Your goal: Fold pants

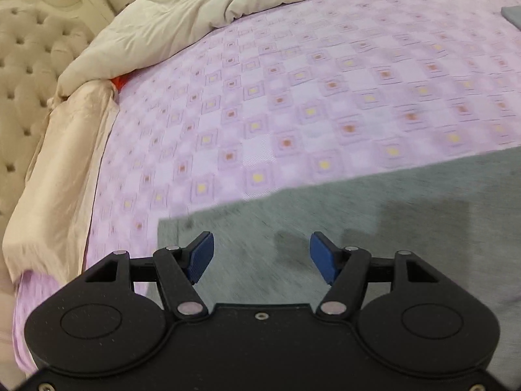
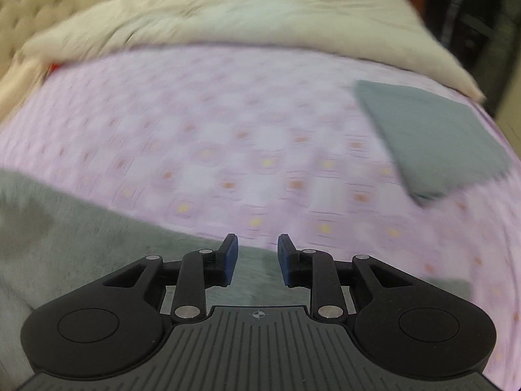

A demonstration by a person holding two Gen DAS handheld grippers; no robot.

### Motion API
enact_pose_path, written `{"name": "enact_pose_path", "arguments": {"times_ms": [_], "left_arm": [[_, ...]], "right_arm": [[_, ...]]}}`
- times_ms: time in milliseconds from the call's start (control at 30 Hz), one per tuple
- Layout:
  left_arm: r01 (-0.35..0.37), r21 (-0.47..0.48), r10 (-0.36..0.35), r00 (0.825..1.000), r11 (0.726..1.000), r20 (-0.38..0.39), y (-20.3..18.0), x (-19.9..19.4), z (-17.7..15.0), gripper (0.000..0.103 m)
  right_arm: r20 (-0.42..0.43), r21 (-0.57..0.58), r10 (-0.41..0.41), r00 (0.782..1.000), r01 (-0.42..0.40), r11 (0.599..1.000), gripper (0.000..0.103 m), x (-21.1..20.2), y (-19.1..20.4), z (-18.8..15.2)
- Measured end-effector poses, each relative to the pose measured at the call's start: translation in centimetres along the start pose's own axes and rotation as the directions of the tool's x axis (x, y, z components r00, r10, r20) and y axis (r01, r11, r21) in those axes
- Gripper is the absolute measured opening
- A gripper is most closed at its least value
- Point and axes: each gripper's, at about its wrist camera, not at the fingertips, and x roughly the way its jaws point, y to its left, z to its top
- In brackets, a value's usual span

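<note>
fingers (image 1: 202, 257) apart, empty | grey pants (image 1: 374, 228) flat beneath, untouched

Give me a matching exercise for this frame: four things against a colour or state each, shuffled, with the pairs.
Things:
1. pants
2. bedsheet
3. duvet
4. left gripper

Descriptions:
A. cream, bunched along the far side
B. jaws apart, nothing between them
C. grey-green, spread flat nearest the cameras
D. pink with small squares

Pairs: 1-C, 2-D, 3-A, 4-B
</note>
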Motion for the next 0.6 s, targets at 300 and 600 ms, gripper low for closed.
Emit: {"name": "enact_pose_path", "arguments": {"times_ms": [300,600], "left_arm": [[0.072,0.126,-0.067,0.997,0.989,-0.044,0.7,6.5,0.4,0.068],[0.046,0.126,-0.038,0.997,0.991,-0.068,0.2,8.9,-0.2,0.072]], "right_arm": [[-0.138,-0.324,0.071,0.988,-0.113,0.939,0.03,4.7,7.3,1.7],[-0.223,-0.338,0.039,0.974,-0.115,0.934,0.0,6.3,8.7,3.0]]}}
